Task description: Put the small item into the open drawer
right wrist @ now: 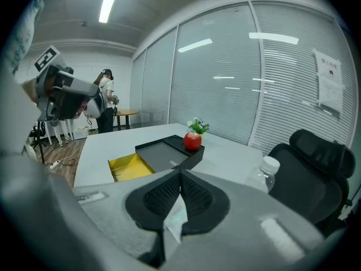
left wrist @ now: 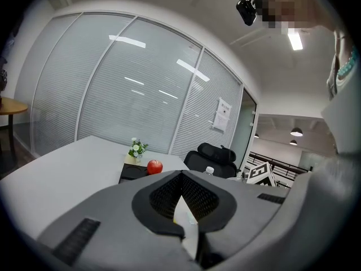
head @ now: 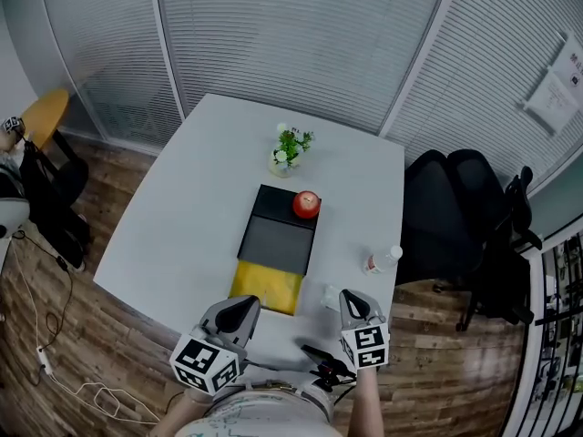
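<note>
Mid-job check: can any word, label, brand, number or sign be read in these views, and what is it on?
No text can be read in any view.
Paper notice on the window blinds: has print, too small and blurred to read.
Water bottle: no legible label.
Marker cubes on the left gripper and the right gripper: black-and-white square patterns only, no letters or digits.
</note>
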Demonstrator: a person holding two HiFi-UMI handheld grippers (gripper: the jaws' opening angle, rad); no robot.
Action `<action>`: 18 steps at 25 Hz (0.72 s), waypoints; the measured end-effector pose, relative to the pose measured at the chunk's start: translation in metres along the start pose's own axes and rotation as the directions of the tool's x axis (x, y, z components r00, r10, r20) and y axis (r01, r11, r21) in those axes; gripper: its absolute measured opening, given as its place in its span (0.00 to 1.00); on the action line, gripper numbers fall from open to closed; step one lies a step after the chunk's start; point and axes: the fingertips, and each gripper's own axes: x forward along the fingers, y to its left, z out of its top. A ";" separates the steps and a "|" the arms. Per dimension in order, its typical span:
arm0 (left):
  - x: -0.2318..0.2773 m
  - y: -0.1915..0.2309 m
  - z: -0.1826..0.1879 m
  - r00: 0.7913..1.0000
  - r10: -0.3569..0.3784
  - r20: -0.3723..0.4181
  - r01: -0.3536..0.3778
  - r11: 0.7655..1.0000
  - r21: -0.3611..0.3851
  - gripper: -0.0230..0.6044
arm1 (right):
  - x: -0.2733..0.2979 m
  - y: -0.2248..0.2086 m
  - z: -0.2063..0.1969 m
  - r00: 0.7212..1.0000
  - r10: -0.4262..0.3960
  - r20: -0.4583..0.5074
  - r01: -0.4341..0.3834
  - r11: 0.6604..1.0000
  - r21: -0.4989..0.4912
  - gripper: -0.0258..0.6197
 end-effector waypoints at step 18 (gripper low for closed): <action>-0.003 0.000 -0.010 0.999 0.033 -0.015 -0.033 0.999 -0.017 0.03 | 0.038 -0.005 -0.076 0.978 0.044 -0.203 -0.046 0.999 -0.004 0.04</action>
